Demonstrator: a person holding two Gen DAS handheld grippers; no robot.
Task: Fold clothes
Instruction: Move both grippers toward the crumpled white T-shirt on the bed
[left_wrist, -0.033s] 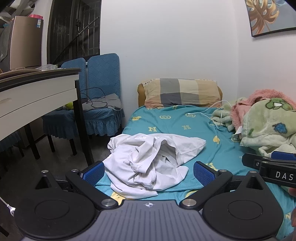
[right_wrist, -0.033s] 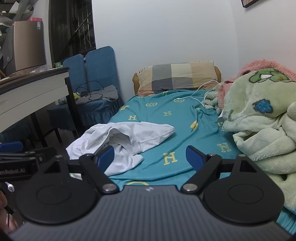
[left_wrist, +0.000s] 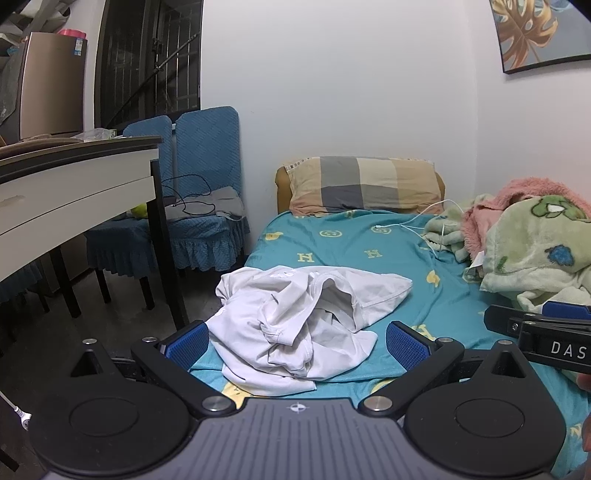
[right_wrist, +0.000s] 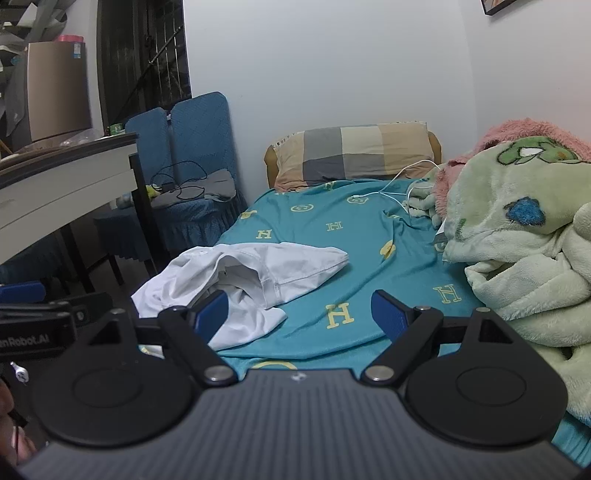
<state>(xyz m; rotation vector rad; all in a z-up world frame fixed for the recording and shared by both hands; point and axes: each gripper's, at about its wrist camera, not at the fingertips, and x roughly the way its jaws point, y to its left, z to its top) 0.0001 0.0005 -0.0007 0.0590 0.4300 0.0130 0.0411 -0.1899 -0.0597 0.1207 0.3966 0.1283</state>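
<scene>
A crumpled white garment (left_wrist: 303, 321) lies on the near left part of the teal bed sheet (left_wrist: 351, 240); it also shows in the right wrist view (right_wrist: 251, 284). My left gripper (left_wrist: 297, 343) is open and empty, held just short of the garment with its blue pads on either side of the heap. My right gripper (right_wrist: 301, 314) is open and empty over the sheet, to the right of the garment; its left pad (right_wrist: 214, 314) overlaps the garment's edge in view. Each gripper shows at the edge of the other's view.
A plaid pillow (left_wrist: 365, 184) lies at the bed's head with a white cable (left_wrist: 413, 221). A heap of green and pink blankets (right_wrist: 517, 229) fills the bed's right side. A white desk (left_wrist: 74, 192) and blue chairs (left_wrist: 199, 206) stand left of the bed.
</scene>
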